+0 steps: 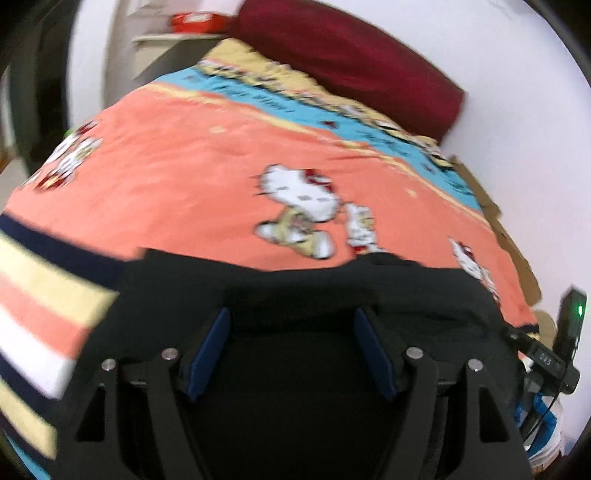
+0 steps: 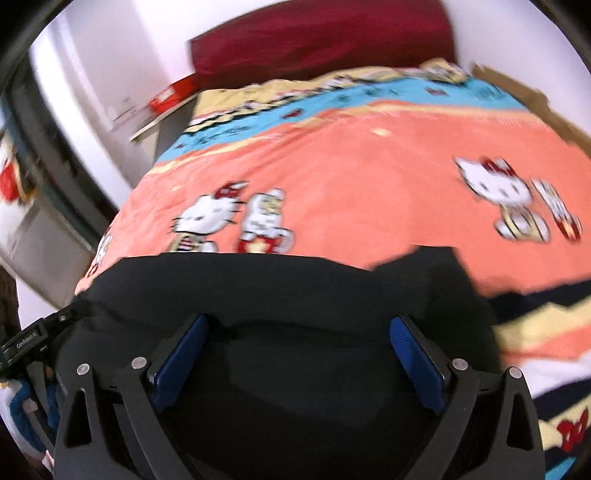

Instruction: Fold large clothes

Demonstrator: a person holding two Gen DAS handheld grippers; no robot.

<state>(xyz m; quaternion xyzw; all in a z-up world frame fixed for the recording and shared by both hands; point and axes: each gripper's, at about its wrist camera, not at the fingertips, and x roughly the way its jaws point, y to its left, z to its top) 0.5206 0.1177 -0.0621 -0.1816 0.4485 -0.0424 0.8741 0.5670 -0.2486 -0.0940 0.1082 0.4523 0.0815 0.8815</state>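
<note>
A black garment [image 1: 303, 291] lies on a bed with an orange cartoon-cat bedspread [image 1: 192, 177]. In the left wrist view my left gripper [image 1: 293, 321] is open, its blue pads [image 1: 208, 354] spread apart over the black cloth. In the right wrist view my right gripper [image 2: 301, 328] is also open, blue pads [image 2: 417, 362] wide apart above the same black garment [image 2: 258, 291], whose far edge lies across the bedspread [image 2: 369, 166]. Neither gripper holds cloth that I can see. Both views are blurred.
A dark red pillow [image 1: 351, 62] lies at the head of the bed, by the white wall. A bedside shelf with a red box [image 1: 194, 20] stands to the left. The other gripper [image 1: 565, 343] shows at the right edge. Striped bedspread border [image 1: 37, 314] at left.
</note>
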